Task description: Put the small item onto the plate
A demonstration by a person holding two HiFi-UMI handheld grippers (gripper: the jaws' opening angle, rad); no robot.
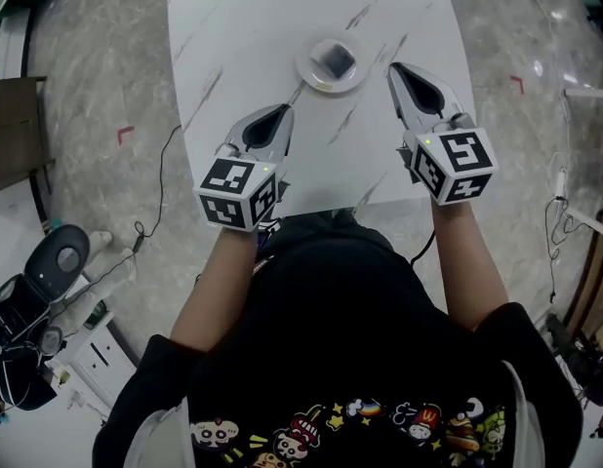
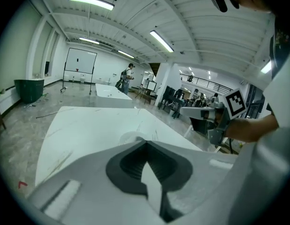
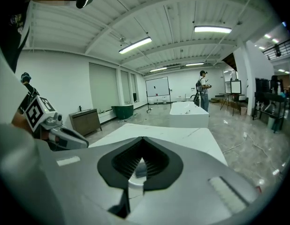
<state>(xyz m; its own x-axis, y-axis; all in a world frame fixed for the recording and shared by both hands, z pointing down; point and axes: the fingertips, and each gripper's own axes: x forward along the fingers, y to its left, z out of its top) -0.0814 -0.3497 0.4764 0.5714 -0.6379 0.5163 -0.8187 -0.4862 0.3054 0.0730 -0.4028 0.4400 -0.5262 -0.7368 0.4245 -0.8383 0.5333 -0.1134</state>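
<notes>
Item is sitting near the middle of the table, already on the plate and ahead of both grippers. Right gripper is hovering nearer, just right of the rim, left gripper hanging back; both are clenching on nothing

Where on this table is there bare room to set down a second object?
The table is bare along its far edge beyond the plate and down its left side. A bare strip also lies between the left gripper and right gripper. Crowded around the plate, which holds the small item.
</notes>
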